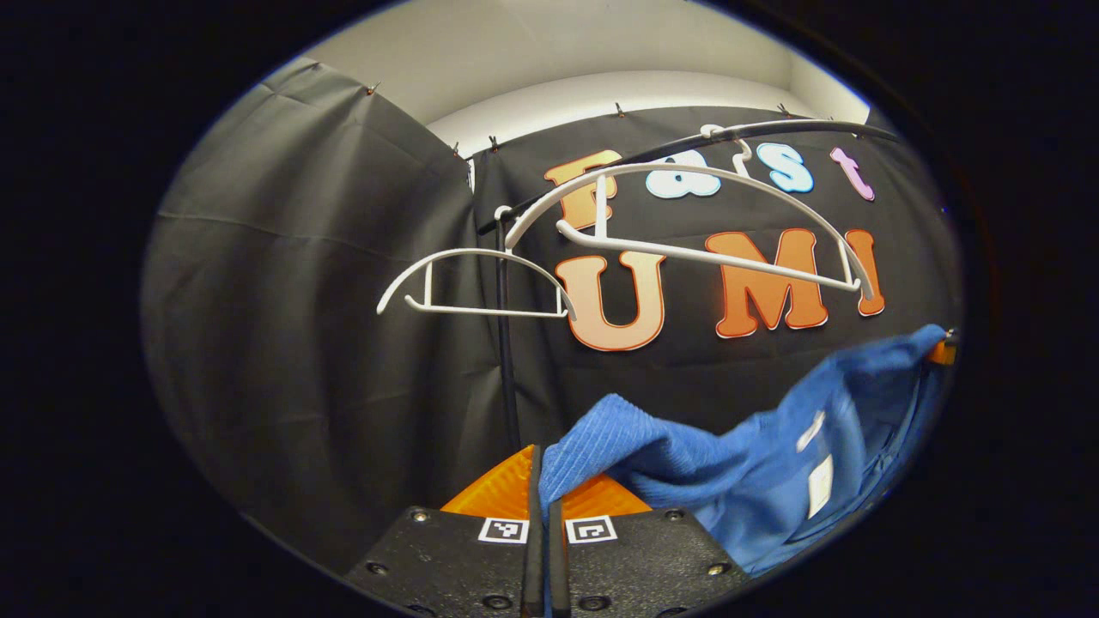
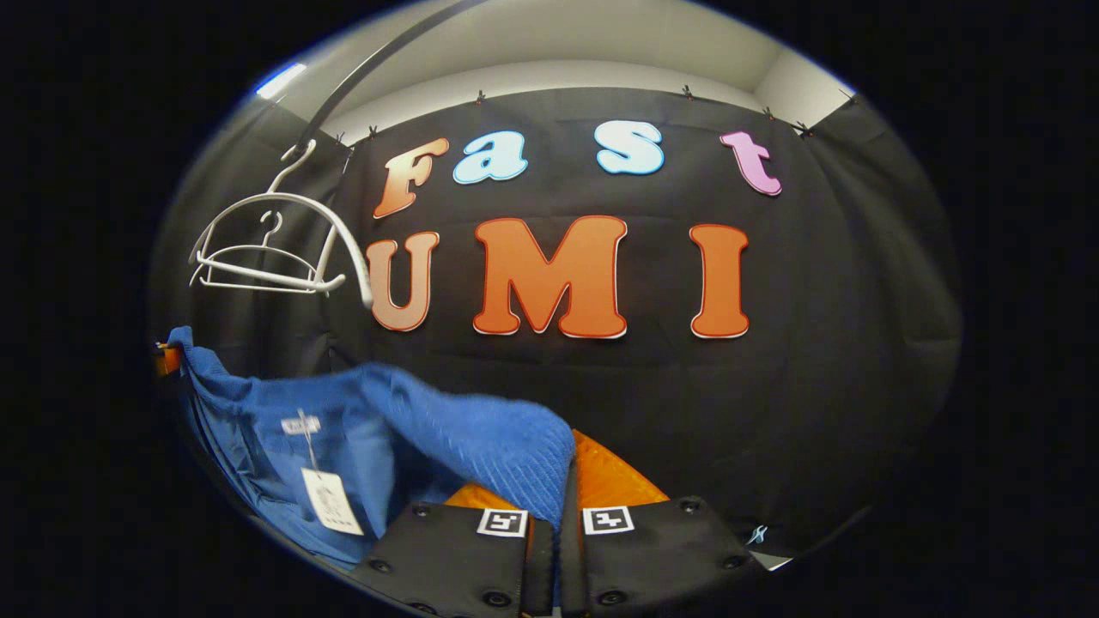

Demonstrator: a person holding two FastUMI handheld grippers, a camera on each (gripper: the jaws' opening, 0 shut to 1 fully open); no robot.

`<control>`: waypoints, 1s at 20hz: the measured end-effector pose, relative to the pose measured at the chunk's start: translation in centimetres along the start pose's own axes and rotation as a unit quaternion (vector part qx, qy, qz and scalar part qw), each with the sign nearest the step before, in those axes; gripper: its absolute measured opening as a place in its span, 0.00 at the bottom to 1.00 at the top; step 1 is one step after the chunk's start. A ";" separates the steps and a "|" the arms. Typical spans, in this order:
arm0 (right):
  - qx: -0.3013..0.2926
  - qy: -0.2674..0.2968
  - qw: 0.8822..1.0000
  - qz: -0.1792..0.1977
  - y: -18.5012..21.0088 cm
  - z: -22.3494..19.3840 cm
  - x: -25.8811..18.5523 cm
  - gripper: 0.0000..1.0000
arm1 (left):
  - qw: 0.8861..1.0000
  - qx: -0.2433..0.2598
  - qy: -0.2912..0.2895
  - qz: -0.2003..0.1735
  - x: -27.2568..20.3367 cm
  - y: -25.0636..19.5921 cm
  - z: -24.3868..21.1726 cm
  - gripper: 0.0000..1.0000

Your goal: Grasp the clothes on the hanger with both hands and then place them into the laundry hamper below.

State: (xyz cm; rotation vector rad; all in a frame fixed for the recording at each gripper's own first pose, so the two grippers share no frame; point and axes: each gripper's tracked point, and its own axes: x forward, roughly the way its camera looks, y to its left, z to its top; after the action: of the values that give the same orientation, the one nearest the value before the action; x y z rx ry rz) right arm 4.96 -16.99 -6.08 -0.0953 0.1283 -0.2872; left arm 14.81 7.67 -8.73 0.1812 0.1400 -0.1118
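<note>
A blue knit garment hangs stretched between both grippers, off the hangers. In the left gripper view my left gripper is shut on one corner of the cloth, which runs right toward the other gripper at the edge. My right gripper is shut on the opposite corner of the garment in the right gripper view, with a white tag dangling from the collar. Two bare white hangers hang on the dark rail above. The hamper is out of sight.
Black cloth walls close the booth behind and to the side. A thin dark upright pole stands under the rail's end. In the right gripper view the hangers sit at upper left, above the garment.
</note>
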 end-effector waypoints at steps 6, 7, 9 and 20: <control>0.003 0.018 1.000 -0.005 -1.5 -1.6 -2.6 0.10 | 1.000 -0.014 0.022 -0.005 -1.2 -2.1 -2.0 0.05; 0.004 0.020 1.000 -0.003 -1.5 -1.5 -2.9 0.10 | 1.000 -0.018 0.024 -0.004 -1.3 -2.4 -2.1 0.02; 0.012 0.011 1.000 0.003 -1.4 -0.4 -3.3 0.15 | 1.000 -0.014 0.025 0.000 -1.7 -2.4 -2.1 0.01; 0.035 0.039 0.985 0.166 13.3 -0.7 -3.2 0.10 | 0.989 -0.070 0.076 -0.103 -3.1 -14.5 -5.0 0.01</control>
State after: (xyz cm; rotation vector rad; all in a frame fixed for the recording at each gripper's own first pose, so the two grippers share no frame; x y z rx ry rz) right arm 5.50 -3.42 -7.90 0.0072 0.2092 0.0389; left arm 9.32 -5.25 -15.61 0.0339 0.3172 -0.2924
